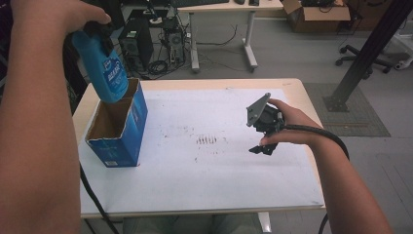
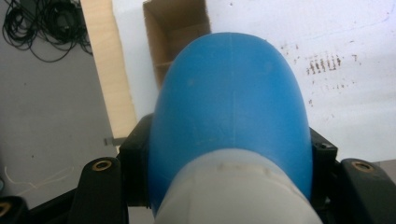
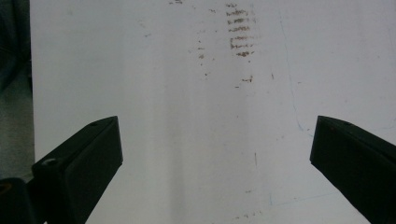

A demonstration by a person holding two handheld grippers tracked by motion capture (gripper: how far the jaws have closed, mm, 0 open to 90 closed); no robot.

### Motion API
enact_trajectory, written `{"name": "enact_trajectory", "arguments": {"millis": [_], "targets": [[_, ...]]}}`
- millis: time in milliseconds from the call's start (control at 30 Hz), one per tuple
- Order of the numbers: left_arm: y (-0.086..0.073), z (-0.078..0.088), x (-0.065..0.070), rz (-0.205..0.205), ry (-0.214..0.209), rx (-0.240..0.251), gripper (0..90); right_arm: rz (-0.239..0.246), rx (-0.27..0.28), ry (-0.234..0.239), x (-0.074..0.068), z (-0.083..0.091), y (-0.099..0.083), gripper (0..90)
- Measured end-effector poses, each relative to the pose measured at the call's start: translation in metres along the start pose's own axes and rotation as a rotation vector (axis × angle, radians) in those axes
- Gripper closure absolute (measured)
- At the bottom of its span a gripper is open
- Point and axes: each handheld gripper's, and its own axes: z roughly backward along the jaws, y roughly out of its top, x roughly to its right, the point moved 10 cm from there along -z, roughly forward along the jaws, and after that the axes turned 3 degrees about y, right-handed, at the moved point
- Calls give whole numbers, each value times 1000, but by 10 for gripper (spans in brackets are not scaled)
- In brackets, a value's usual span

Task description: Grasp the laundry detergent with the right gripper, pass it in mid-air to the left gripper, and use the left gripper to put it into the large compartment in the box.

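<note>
Left gripper [image 1: 100, 36] largely hidden by hand and blue bottle [image 1: 106, 70], which is clamped betw. its jaws, held tilted above the open carton [image 1: 127, 127] nr table's left edge. Right gripper [image 1: 263, 147] held w/ jaws wide, empty, over white tabletop [image 1: 204, 185] toward right edge.

Left gripper [image 1: 100, 36] raised at upper left, pointing down, jaws clamped. Right gripper [image 1: 263, 147] low over table, jaws spread wide, nothing between.
</note>
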Motion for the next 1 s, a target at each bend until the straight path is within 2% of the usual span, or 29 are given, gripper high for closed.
{"name": "enact_trajectory", "arguments": {"millis": [200, 333, 633, 1000], "targets": [[-3, -5, -12, 39, 17, -8, 379, 6, -26, 14, 0, 4, 0, 26], [-5, -9, -15, 47, 14, -14, 379, 9, -51, 27, -1, 8, -1, 27], [-11, -32, -22, 77, -4, -37, 379, 11, -82, 36, 0, 22, 0, 28], [-18, -63, -28, 102, -17, -59, 378, 14, -92, 37, -2, 26, -2, 28]]}}
